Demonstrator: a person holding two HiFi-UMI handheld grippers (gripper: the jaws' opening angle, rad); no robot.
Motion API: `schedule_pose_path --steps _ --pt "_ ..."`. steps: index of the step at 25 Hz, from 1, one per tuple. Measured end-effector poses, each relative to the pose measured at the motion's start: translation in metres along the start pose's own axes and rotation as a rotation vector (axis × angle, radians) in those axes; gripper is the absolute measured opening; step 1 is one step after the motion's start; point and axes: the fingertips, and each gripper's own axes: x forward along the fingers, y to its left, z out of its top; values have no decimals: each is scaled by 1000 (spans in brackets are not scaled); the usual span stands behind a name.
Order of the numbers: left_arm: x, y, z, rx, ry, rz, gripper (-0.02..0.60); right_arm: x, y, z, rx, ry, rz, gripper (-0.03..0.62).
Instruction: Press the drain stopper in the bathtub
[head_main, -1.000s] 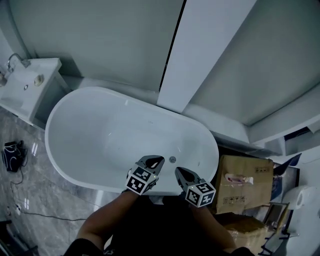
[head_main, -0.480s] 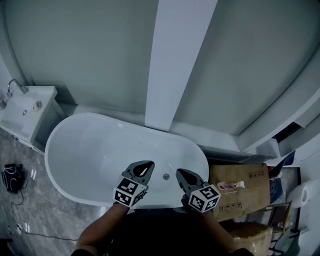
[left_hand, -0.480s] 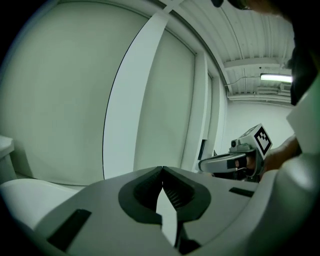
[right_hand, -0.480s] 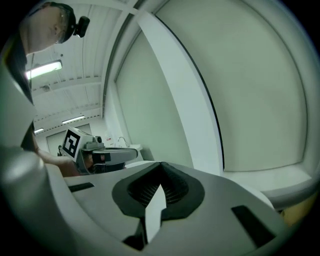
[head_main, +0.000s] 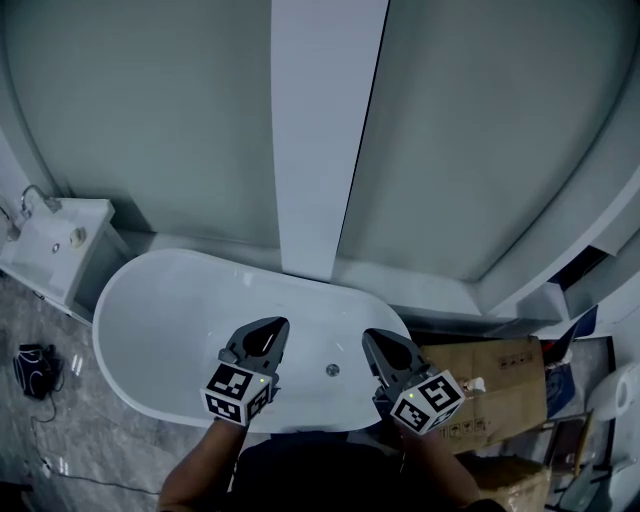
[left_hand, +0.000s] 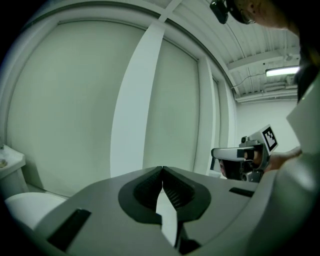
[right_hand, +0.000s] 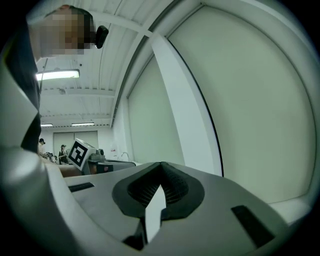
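A white oval bathtub (head_main: 160, 300) lies below me in the head view. Its small round drain stopper (head_main: 332, 370) sits on the tub floor near the front rim. My left gripper (head_main: 275, 324) hovers over the tub left of the stopper, shut and holding nothing. My right gripper (head_main: 370, 337) hangs to the stopper's right, also shut and holding nothing. Both are raised above the tub and point at the wall. In the left gripper view the shut tips (left_hand: 162, 169) meet before the pale wall, with the right gripper (left_hand: 245, 155) beside them. In the right gripper view the tips (right_hand: 161, 165) touch.
A white pillar (head_main: 320, 130) runs up the grey wall behind the tub. A washbasin with a tap (head_main: 50, 235) stands at the left. Cardboard boxes (head_main: 500, 385) sit right of the tub. A dark bag and cable (head_main: 35, 370) lie on the marble floor at left.
The head view has tilted up toward the wall, so the tub sits lower in frame. Both grippers have spread apart and lifted, staying shut.
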Motion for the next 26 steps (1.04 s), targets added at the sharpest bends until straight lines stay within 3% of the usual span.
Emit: schedule_pose_path --steps 4,10,26 --pt "4 6 13 10 -26 42 17 -4 -3 7 -53 -4 11 11" --pt "2 5 14 26 -25 69 17 -7 -11 -3 -30 6 7 11" --pt "-2 3 11 27 -17 68 17 2 -9 -5 1 -5 28 11"
